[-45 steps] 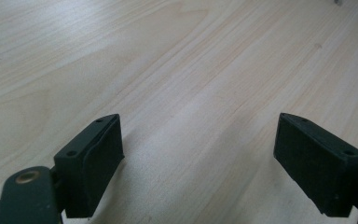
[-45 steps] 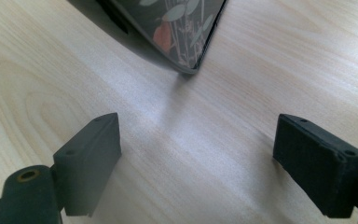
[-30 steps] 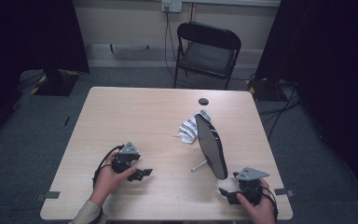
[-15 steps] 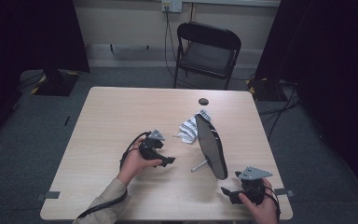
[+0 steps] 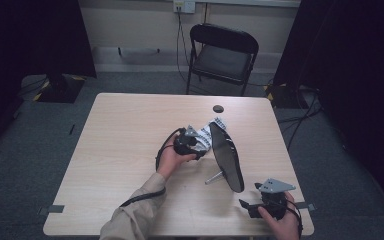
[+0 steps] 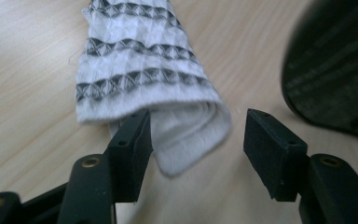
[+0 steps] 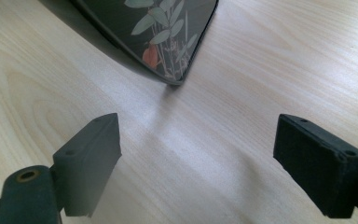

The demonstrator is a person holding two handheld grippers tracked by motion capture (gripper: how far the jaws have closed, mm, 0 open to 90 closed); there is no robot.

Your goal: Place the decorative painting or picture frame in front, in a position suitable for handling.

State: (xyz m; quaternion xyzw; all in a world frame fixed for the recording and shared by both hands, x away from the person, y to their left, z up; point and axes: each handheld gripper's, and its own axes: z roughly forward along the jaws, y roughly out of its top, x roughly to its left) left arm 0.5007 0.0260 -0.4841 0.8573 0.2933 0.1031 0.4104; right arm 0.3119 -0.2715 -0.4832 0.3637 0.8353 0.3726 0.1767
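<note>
The left gripper (image 6: 193,140) has just been closing its fingers (image 6: 130,149) around the folded end of a white cloth with grey zigzag bands (image 6: 144,88), not yet pinching it; the cloth lies on the pale wooden table (image 5: 120,140) beside a black oval standing mirror (image 5: 227,157). The right gripper (image 7: 196,158) rests released near the mirror's rim

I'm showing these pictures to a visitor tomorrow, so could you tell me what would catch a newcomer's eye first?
Most striking is the oval mirror, propped tilted on its stand at the table's middle right. Right beside it, the left gripper reaches the folded white cloth with dark patterned bands; its jaws have just been closing, the cloth's folded end between them but not yet pinched. The right gripper rests open near the table's front edge.
</note>
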